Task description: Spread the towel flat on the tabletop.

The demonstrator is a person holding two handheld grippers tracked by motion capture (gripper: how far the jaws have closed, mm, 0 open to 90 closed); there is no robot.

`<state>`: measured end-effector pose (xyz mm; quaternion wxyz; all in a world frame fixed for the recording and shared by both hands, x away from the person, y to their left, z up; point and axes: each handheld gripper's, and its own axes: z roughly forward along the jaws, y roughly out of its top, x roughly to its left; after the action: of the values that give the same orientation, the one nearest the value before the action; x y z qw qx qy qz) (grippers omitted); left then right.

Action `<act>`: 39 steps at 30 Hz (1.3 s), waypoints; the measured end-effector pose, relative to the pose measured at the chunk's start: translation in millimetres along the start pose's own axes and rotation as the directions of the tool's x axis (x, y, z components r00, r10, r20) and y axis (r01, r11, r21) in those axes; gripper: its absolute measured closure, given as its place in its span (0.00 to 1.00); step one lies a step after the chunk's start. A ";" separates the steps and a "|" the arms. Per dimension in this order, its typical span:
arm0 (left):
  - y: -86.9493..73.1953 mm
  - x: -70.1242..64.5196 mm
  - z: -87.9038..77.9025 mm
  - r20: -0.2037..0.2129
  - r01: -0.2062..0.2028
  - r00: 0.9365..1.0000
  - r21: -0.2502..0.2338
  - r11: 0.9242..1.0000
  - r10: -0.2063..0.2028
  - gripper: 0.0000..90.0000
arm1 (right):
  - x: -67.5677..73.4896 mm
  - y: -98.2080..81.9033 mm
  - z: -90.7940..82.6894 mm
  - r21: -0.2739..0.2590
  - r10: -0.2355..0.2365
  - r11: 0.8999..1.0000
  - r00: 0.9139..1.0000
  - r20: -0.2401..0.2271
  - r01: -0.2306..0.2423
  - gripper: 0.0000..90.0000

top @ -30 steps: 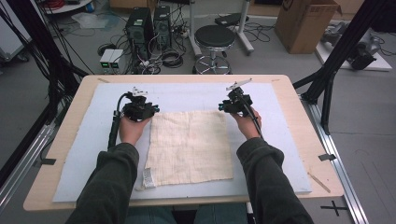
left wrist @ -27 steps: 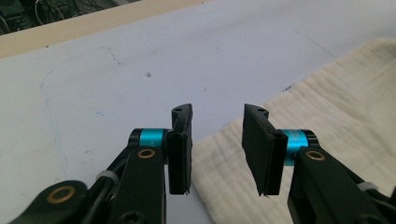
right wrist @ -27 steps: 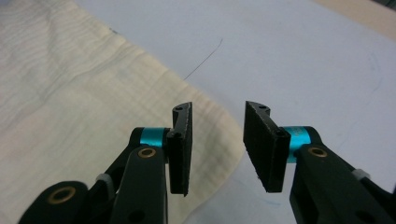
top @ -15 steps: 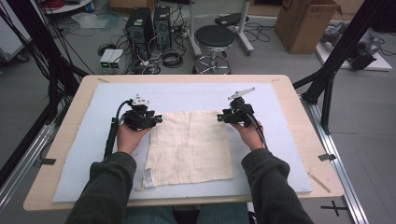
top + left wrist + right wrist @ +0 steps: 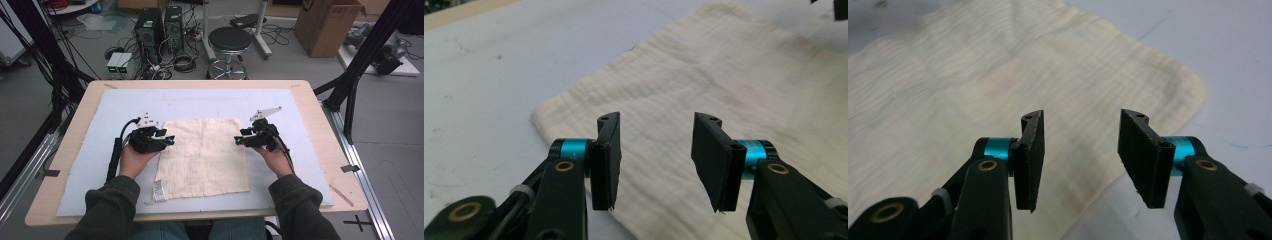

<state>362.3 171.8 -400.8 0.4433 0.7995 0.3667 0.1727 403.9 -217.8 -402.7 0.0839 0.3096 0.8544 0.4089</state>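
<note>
A cream cloth [image 5: 202,155] lies spread flat on the pale mat [image 5: 200,102], with a small label [image 5: 158,189] at its near left corner. My left gripper [image 5: 169,140] hovers at the cloth's left edge and points inward. In the left gripper view its jaws [image 5: 656,155] stand apart over the cloth [image 5: 724,75]; they have just been opening and nothing is between them. My right gripper [image 5: 238,140] sits at the right edge, facing the left one. Its jaws [image 5: 1080,155] have also just been opening, above the cloth's rounded corner [image 5: 1168,85], and grip nothing.
The mat covers most of the wooden table [image 5: 200,84]. Beyond the far edge stand a black stool [image 5: 230,40], computer towers [image 5: 160,25] with cables and a cardboard box [image 5: 327,25]. Black frame posts [image 5: 350,80] rise on both sides of the table.
Both hands have drawn back from the cloth's far corners toward the person, along its side edges. Both pairs of jaws stand wider apart than before. The cloth lies unchanged.
</note>
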 end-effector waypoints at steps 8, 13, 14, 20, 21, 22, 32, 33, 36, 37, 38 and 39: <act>-26.1 -31.6 -41.1 0.107 -0.070 0.992 -0.029 0.997 0.072 0.52 | 42.1 -34.5 -21.9 -0.043 -0.083 0.996 0.993 -0.089 0.079 0.55; -48.6 -44.4 -53.8 0.173 -0.075 0.982 -0.022 0.997 0.077 0.50 | 60.5 -51.9 -27.5 -0.034 -0.129 0.992 0.985 -0.113 0.125 0.54; -52.5 -46.1 -55.1 0.183 -0.079 0.980 -0.015 0.997 0.080 0.49 | 63.0 -55.1 -28.6 -0.037 -0.133 0.991 0.984 -0.119 0.130 0.54; -68.0 -54.3 -57.0 0.211 -0.111 0.972 0.030 0.993 0.102 0.46 | 77.2 -73.4 -35.0 -0.012 -0.156 0.988 0.979 -0.127 0.156 0.54; -69.9 -55.5 -56.1 0.210 -0.116 0.972 0.040 0.992 0.105 0.46 | 78.8 -75.7 -35.7 -0.011 -0.158 0.987 0.979 -0.126 0.158 0.55; -71.2 -55.9 -54.7 0.209 -0.132 0.971 0.052 0.990 0.118 0.46 | 79.6 -77.5 -36.0 -0.009 -0.159 0.987 0.979 -0.128 0.160 0.55; -79.5 -53.4 -43.4 0.182 -0.154 0.975 0.141 0.978 0.128 0.57 | 84.1 -85.1 -26.9 0.068 -0.186 0.979 0.976 -0.113 0.195 0.68; -79.9 -53.7 -43.3 0.175 -0.165 0.975 0.138 0.977 0.140 0.60 | 83.8 -84.6 -26.5 0.070 -0.191 0.977 0.975 -0.114 0.200 0.69; -80.3 -55.6 -43.2 0.158 -0.182 0.974 0.133 0.974 0.160 0.65 | 84.1 -83.8 -26.3 0.078 -0.195 0.976 0.976 -0.100 0.203 0.74; -80.3 -55.9 -43.2 0.158 -0.181 0.974 0.132 0.975 0.160 0.68 | 84.0 -83.6 -26.1 0.081 -0.192 0.976 0.976 -0.103 0.201 0.76; -79.9 -56.1 -43.2 0.159 -0.185 0.974 0.132 0.974 0.164 0.72 | 83.6 -83.3 -25.8 0.082 -0.192 0.976 0.975 -0.107 0.201 0.78; -79.6 -56.1 -43.2 0.168 -0.188 0.972 0.135 0.973 0.164 0.76 | 83.3 -83.2 -25.7 0.082 -0.191 0.976 0.975 -0.111 0.200 0.80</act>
<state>264.2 182.4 -440.9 0.3923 0.8710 0.2703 0.1203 289.3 -224.1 -439.3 0.0654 0.2062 0.9020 0.3737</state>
